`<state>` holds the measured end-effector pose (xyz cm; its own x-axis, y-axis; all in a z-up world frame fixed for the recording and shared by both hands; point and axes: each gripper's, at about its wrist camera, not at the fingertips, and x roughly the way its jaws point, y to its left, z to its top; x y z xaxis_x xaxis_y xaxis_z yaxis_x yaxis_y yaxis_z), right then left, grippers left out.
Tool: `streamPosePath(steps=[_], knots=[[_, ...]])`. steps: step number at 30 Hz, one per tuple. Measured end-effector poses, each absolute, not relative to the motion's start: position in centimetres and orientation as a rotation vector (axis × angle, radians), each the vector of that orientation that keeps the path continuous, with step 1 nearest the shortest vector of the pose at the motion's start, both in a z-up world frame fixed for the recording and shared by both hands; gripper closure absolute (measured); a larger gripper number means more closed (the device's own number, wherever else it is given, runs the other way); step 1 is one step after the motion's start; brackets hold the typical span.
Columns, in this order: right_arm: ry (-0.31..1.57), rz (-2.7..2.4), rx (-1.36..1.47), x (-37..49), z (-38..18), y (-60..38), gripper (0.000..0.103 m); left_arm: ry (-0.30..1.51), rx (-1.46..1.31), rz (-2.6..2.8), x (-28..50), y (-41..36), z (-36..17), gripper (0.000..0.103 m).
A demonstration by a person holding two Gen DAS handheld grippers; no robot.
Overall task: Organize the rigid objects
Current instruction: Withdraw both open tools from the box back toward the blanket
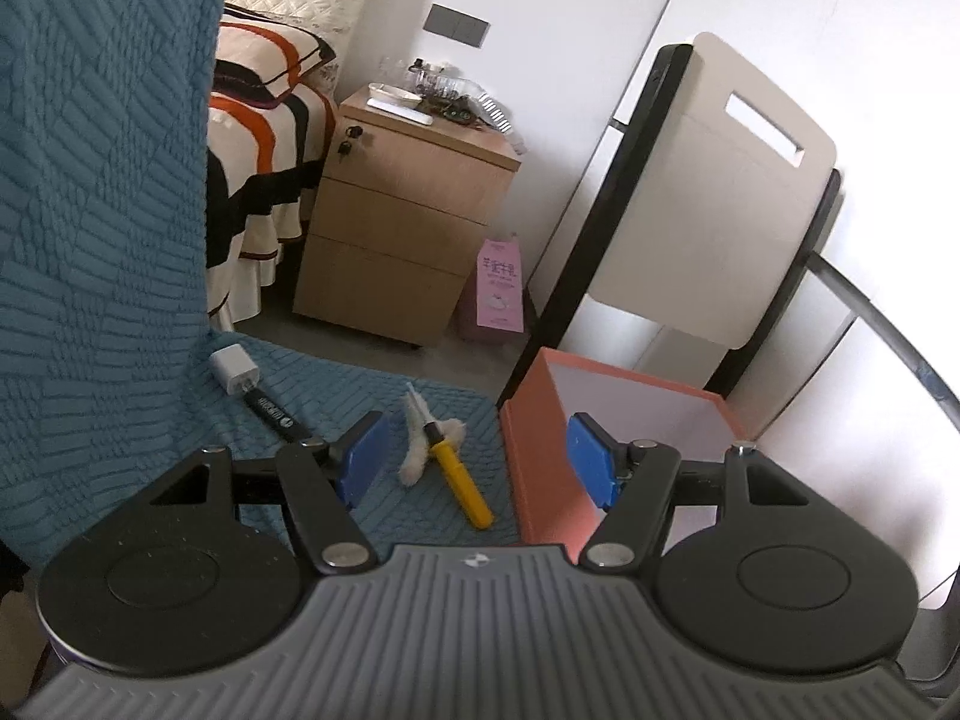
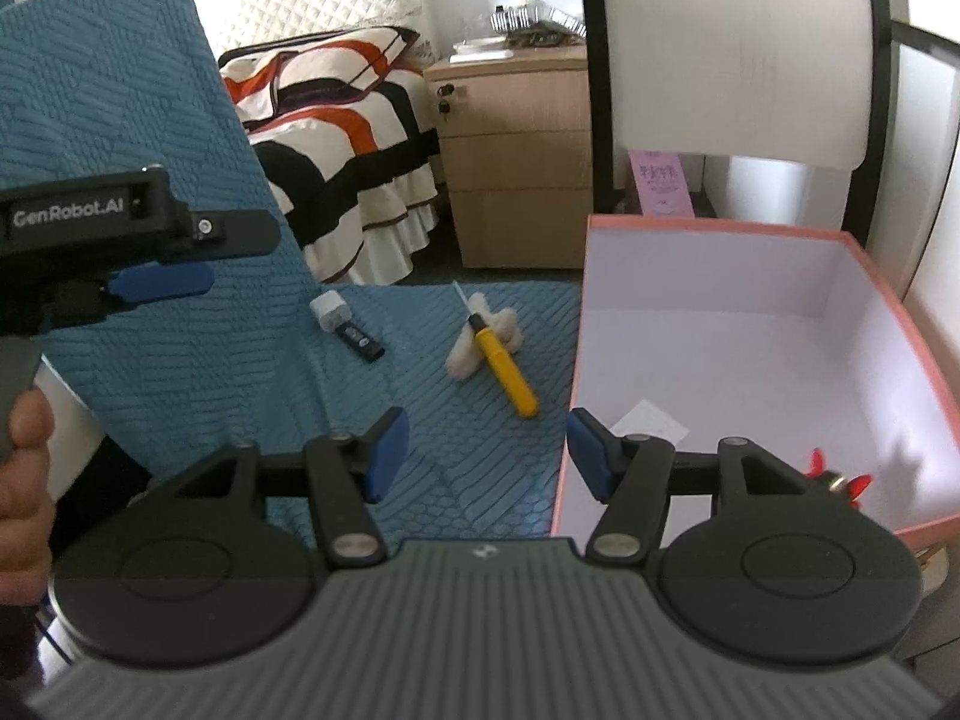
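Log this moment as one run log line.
left tool: open, empty | right tool: open, empty | yellow screwdriver, charger, black marker: on blue cover | pink box: red item inside

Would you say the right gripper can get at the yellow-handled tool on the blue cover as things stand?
Probably yes. The right gripper is open and empty, and the yellow-handled tool lies uncovered on the blue cover ahead, resting partly on a white fluffy piece beside the pink box.

Open blue cloth (image 2: 456,468) before screwdriver (image 2: 503,369); pink box wall (image 2: 567,420) blocks rightward.
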<state>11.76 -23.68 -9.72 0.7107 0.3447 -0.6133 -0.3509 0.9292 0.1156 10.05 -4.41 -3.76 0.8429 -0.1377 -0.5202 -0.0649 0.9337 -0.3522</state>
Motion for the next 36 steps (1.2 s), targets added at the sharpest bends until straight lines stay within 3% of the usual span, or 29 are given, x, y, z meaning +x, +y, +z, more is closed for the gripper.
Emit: streamPosePath(steps=[12,36], knots=[[0.671,0.389,-0.026,11.7,-14.3,-21.3,0.042,0.558,-0.336,-0.031,9.9,-2.9,-7.1,0.03],[0.659,0.433,-0.002,13.3,-16.0,-17.8,0.042,0.67,-0.279,0.025,13.0,2.9,-13.7,0.024]])
